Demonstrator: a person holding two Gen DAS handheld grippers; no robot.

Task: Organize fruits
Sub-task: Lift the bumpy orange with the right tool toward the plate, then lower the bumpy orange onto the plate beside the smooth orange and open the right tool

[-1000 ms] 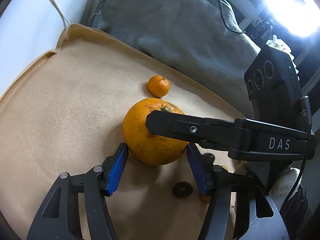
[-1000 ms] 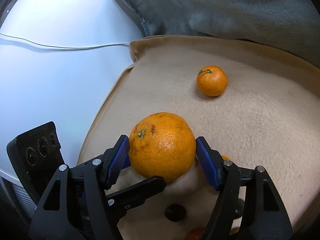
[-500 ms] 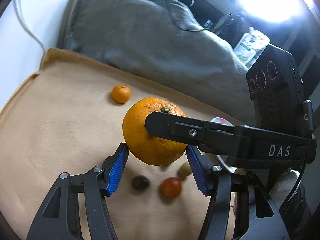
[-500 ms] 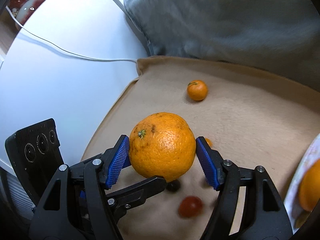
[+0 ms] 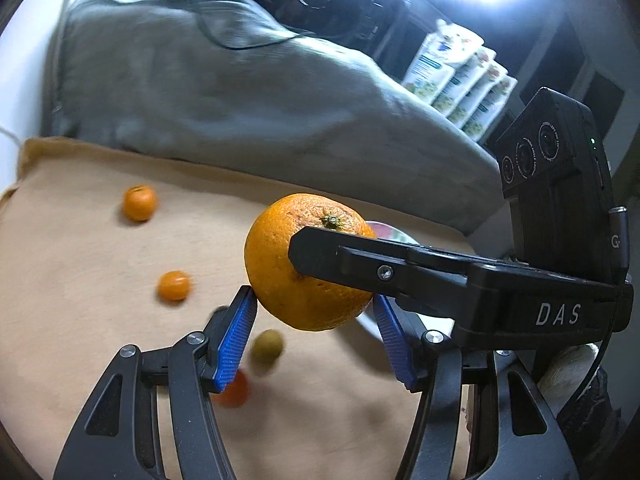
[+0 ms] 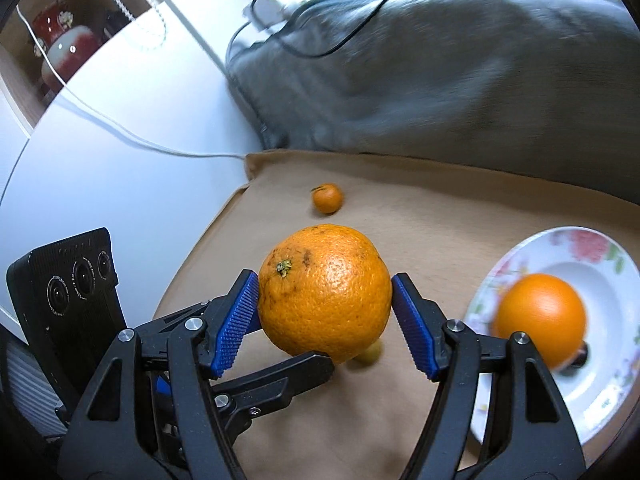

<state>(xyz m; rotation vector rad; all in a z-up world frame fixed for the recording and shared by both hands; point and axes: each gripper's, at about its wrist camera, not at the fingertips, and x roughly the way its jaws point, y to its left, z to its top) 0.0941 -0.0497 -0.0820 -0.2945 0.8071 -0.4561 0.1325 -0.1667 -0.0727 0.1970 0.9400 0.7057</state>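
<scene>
Both tools clamp one orange (image 6: pixel 325 294) mid-frame: right tool (image 6: pixel 325 322) by its sides, left tool (image 5: pixel 316 334) crosswise, above the cloth (image 6: pixel 440 208).

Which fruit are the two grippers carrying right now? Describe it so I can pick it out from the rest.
Start at the tan cloth spread in front of the grey cushion. Above it, both grippers' blue fingers clamp one large orange in the air. It is far bigger than the small mandarins lying on the cloth, has rough speckled skin with a green stem stub, and is not the smooth orange already on the flowered plate.
</scene>
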